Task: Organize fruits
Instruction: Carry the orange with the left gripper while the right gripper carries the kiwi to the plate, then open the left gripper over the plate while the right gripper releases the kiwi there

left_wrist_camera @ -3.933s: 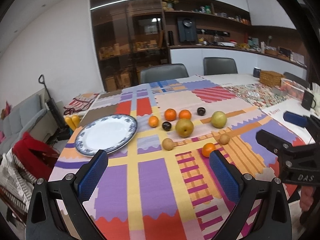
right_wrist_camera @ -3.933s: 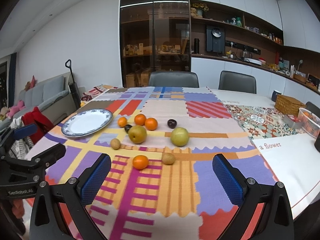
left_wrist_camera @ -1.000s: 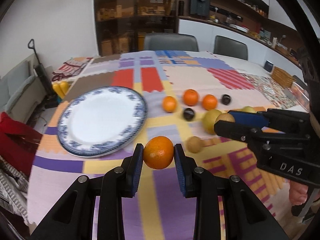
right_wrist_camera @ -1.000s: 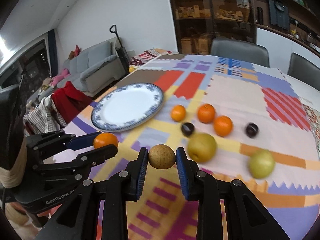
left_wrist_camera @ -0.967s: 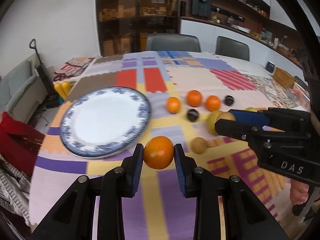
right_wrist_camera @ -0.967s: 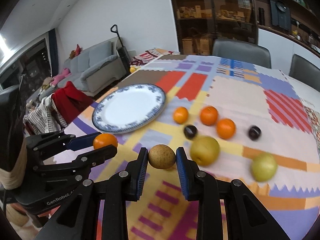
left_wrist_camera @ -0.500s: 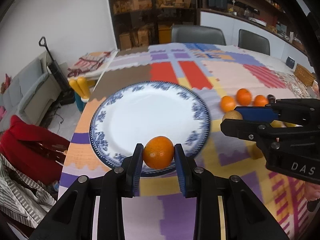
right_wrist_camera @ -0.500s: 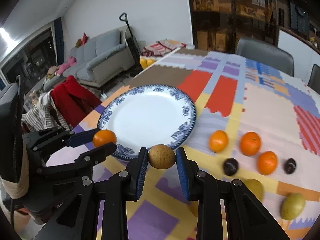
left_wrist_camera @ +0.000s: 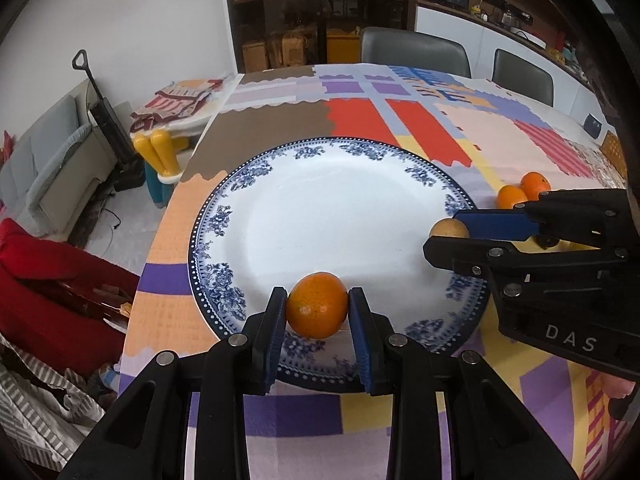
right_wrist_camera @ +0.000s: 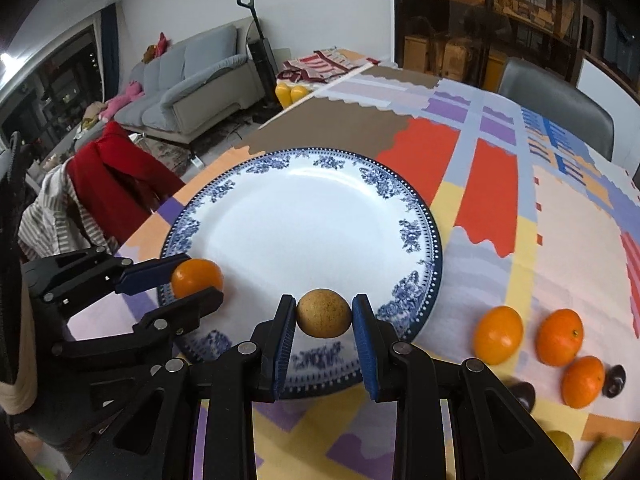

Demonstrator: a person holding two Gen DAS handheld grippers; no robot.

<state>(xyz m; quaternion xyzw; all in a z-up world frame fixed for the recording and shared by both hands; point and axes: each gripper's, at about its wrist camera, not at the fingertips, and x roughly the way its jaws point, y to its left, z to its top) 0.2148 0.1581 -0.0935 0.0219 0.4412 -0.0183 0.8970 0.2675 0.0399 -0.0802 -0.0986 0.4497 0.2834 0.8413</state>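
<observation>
The left gripper (left_wrist_camera: pixel 318 312) is clamped on an orange (left_wrist_camera: pixel 317 305), its blue pads pressing both sides of the fruit over the near rim of the plate (left_wrist_camera: pixel 224 216). The right gripper (right_wrist_camera: pixel 323 318) is closed around a small brown speckled fruit (right_wrist_camera: pixel 323 312), perhaps a kiwi, also over the plate's near edge; in the left wrist view it comes in from the right, level with the plate's right rim.

The plate is white with a blue floral border and nothing rests on it. It sits near the table's left edge on a patchwork tablecloth (right_wrist_camera: pixel 488 200) of purple, yellow, red, brown, peach and lavender blocks with wavy borders.

To the right of the plate, on the cloth, lie three loose oranges (right_wrist_camera: pixel 498 334), two dark plums (right_wrist_camera: pixel 614 380) just beside them, and greenish-yellow pears (right_wrist_camera: pixel 604 458) at the lower right edge of the right wrist view.

Beyond the table's left edge, a red garment (right_wrist_camera: pixel 112 176) hangs over striped fabric. Farther off stand yellow stool legs (left_wrist_camera: pixel 158 152), an upright vacuum cleaner (right_wrist_camera: pixel 258 46) and a grey sofa (right_wrist_camera: pixel 188 80) against a white wall. At the far side of the table are two grey chairs (left_wrist_camera: pixel 414 50), and behind them dark glass-fronted shelving (left_wrist_camera: pixel 320 4) holding boxes, with a white counter and open shelves to the right.
</observation>
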